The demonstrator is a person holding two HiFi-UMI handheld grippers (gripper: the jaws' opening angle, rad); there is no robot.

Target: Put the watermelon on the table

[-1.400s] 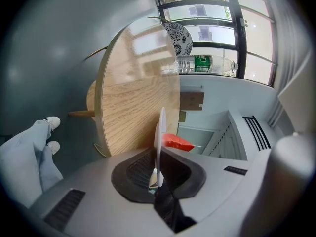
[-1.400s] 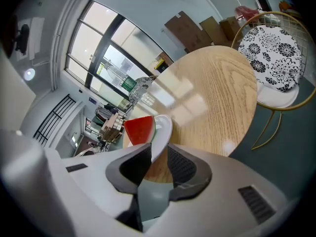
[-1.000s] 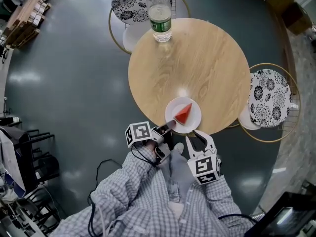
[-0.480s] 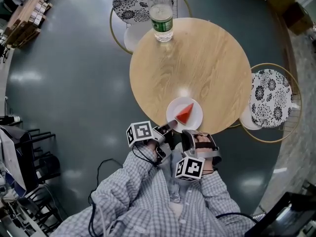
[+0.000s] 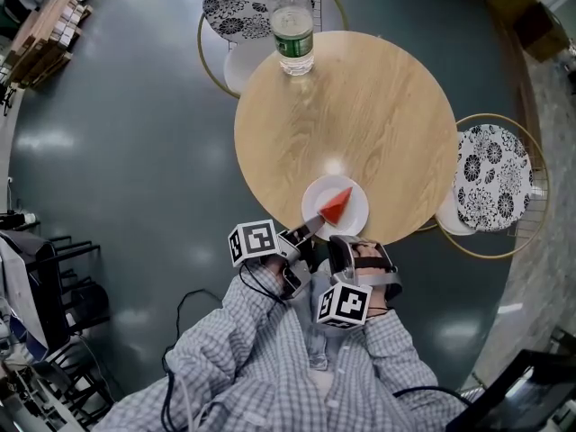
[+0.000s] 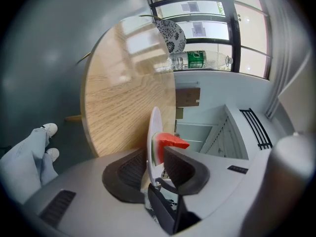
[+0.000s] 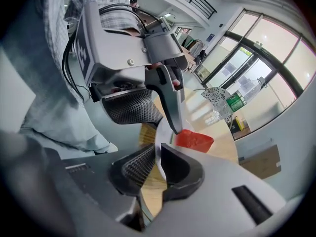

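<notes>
Sitting on a white plate (image 5: 353, 220) at the lower centre of the head view, the watermelon (image 5: 336, 208) is a red wedge with a thin green rind. The plate lies at the near edge of the round wooden table (image 5: 360, 106), partly overhanging it; whether it rests flat on the wood cannot be told. The left gripper (image 5: 310, 229) reaches the plate's lower left edge. In the left gripper view the rim stands between its jaws, which have just been opening and now sit a little off the rim on either side, released. The right gripper (image 5: 341, 245) comes at the plate's bottom edge just beside the left one, its marker cube turned toward the person. In the right gripper view its two ribbed pads are clenched on the thin white rim, with the red wedge just beyond them and the left gripper's body filling the upper part of that frame. A clear water bottle (image 5: 292, 25) with a green label stands upright at the table's far edge, at the top of the head view. Two chairs with black-and-white patterned cushions are tucked by the table, one at the top (image 5: 238, 5) and one at the right (image 5: 490, 176). The person's checked shirt (image 5: 270, 367) fills the bottom.
</notes>
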